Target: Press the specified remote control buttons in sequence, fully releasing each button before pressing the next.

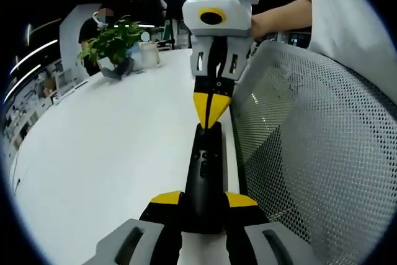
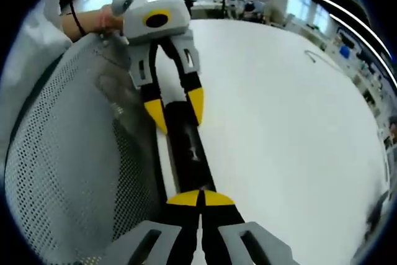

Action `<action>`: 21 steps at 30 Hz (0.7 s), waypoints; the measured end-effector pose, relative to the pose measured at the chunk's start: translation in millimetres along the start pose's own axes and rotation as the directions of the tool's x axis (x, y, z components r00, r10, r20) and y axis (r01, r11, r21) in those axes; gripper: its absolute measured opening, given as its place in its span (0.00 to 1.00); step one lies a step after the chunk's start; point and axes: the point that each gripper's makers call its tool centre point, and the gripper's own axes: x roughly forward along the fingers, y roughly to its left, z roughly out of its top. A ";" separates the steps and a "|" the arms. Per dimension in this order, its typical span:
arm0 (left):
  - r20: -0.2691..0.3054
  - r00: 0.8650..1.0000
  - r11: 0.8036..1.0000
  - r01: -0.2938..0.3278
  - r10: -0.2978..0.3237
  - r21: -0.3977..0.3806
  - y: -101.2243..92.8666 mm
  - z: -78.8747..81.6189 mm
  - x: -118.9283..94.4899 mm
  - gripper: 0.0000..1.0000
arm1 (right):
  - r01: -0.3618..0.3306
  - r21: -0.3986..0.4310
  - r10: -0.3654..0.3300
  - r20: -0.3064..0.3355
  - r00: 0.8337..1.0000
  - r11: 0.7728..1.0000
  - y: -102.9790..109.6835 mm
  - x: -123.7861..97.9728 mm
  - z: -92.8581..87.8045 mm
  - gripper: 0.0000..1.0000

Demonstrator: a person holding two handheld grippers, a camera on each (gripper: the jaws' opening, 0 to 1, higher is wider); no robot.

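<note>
A slim black remote control [image 1: 208, 172] lies lengthwise along the white table's [image 1: 111, 153] edge. My left gripper [image 1: 203, 199] is shut on its near end, one yellow-tipped finger on each side. My right gripper [image 1: 211, 111] comes in from the far side with its jaws shut, the yellow tips pointing down onto the remote's far end. In the right gripper view, my right gripper [image 2: 201, 198] rests its joined tips on the remote [image 2: 186, 147], and the left gripper [image 2: 175, 111] clasps the other end. Which button lies under the tips is hidden.
A grey mesh chair back [image 1: 310, 153] stands right against the table edge beside the remote, also the chair back [image 2: 68, 153]. A potted plant [image 1: 115, 44] sits far back on the table. A thin cable [image 2: 316, 57] lies at the table's far side. A person's hand [image 2: 108, 20] holds the left gripper.
</note>
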 end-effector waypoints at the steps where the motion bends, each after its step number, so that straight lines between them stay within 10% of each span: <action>1: 0.000 1.000 1.000 0.000 0.000 0.001 0.1 0.0 0.1 0.24 | -0.003 -0.003 0.003 0.003 1.000 1.000 0.9 0.6 1.6 0.00; 21: -0.004 1.000 1.000 0.001 -0.001 0.001 -0.5 0.2 0.0 0.24 | -0.026 -0.145 0.014 -0.084 0.996 0.989 1.8 8.3 7.2 0.00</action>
